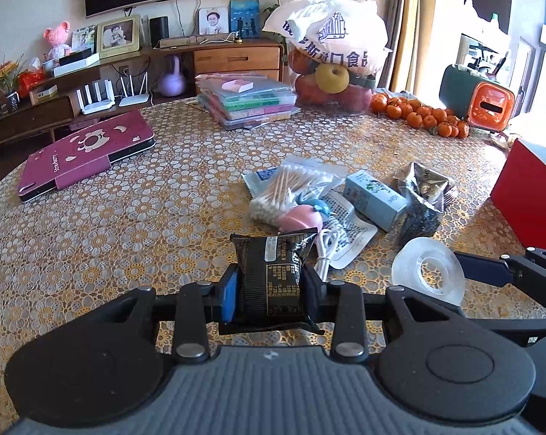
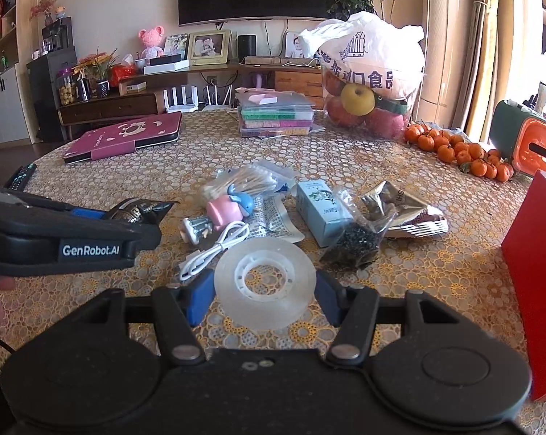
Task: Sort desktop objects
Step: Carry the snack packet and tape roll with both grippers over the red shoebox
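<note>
Left gripper (image 1: 271,286): jaws pressed on both sides of the black packet (image 1: 273,272), which stands upright between the blue pads; it seems held clear of the table, probably for carrying to a sorting spot.
Right gripper (image 2: 265,297): blue pads sit on either side of the tape roll (image 2: 265,284), at or very near its rim; whether they press it cannot be told. The roll lies flat, so its rim offers the only pinch line.
Landmark: the blue carton (image 2: 318,214) at the middle of the clutter.
Tape roll: on the near side of the carton, on the table (image 2: 436,264).
Black packet: left of the carton, raised in the left gripper.
Cable (image 2: 214,250): near-left of the carton, just beside the tape roll.
Swabs (image 2: 243,179): left of the carton, on its far side; a pink toy (image 2: 229,208) lies against the bag.
Tea bag (image 2: 356,243): leaning on the carton's right side.
Foil pouch (image 2: 407,210): right of the carton, torn open.
Red box (image 2: 537,290): far right of the carton, open-topped; likely a bin for sorted items.
</note>
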`<state>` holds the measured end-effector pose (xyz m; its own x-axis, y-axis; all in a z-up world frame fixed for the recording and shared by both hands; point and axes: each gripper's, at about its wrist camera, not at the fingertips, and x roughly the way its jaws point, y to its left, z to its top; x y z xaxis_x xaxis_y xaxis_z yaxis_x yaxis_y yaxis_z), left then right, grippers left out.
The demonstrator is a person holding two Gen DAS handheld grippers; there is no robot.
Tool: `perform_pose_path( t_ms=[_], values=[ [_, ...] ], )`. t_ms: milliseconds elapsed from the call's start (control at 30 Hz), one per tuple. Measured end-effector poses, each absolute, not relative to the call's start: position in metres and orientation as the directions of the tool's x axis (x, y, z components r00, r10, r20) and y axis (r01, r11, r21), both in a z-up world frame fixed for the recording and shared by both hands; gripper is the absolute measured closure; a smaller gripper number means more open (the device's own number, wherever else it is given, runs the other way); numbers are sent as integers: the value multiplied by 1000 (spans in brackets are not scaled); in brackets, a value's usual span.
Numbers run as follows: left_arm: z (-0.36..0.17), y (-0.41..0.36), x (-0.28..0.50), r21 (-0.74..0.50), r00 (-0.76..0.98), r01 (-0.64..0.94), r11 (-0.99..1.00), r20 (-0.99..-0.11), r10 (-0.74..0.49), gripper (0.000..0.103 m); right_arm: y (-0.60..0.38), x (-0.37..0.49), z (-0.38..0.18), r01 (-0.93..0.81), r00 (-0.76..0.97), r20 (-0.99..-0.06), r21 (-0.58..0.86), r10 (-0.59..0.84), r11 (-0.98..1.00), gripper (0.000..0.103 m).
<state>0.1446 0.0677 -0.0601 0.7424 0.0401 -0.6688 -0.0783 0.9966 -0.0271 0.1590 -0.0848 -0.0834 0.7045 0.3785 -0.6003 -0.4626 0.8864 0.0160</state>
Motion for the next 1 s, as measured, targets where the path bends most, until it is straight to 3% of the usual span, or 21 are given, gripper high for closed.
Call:
perform_pose_path(
  t_ms=[1000],
  values=[
    [15, -52, 127, -63, 776, 202, 977, -598, -199, 68, -207, 120, -6, -352, 787, -546, -13, 288, 936, 45]
  ],
)
